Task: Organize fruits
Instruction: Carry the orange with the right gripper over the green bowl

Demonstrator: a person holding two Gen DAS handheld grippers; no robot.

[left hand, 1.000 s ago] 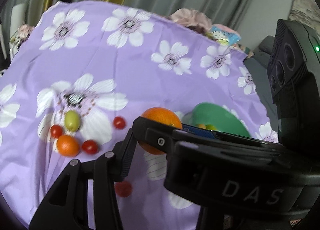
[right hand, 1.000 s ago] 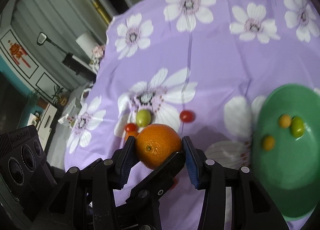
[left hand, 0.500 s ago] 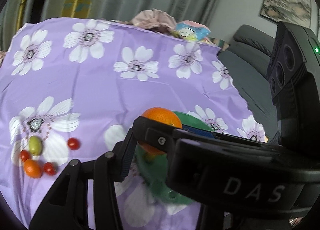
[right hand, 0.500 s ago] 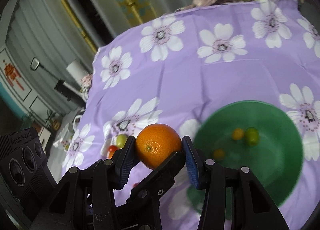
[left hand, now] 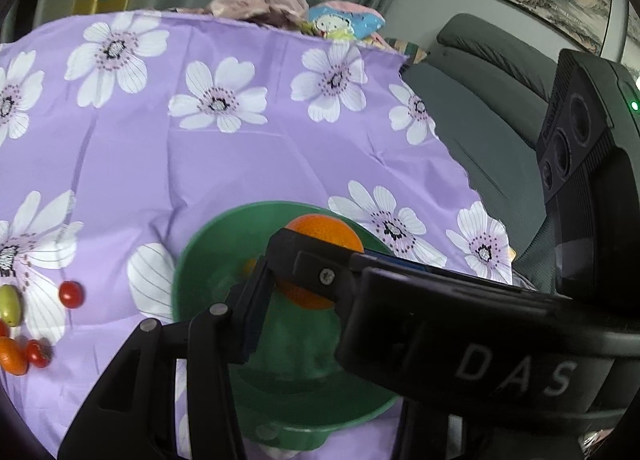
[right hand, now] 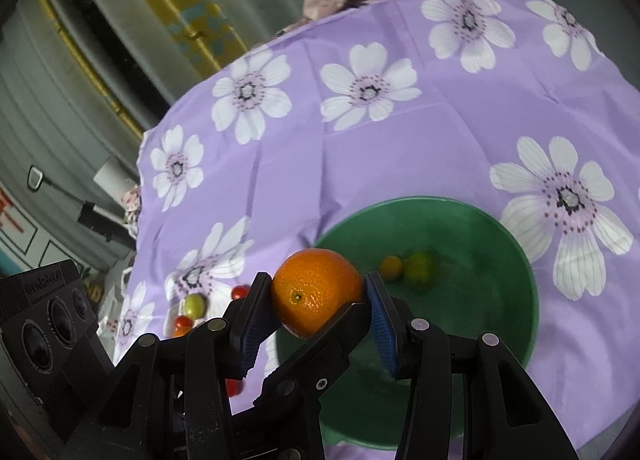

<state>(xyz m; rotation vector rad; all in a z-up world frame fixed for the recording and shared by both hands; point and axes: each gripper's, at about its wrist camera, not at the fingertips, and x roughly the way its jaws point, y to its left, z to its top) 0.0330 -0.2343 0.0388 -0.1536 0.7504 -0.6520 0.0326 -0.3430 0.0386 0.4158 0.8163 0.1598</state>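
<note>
Sitting on the tablecloth (right hand: 304,148): bowl (right hand: 516,260), holding two small fruits (right hand: 408,268); lying left of the bowl: loose fruit cluster (right hand: 192,310); hanging above the bowl's near-left rim: orange (right hand: 316,292).

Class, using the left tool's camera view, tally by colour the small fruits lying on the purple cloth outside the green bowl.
Red round cherry tomatoes: 3
Green oval fruit: 1
Small orange fruit: 1
Total: 5
</note>
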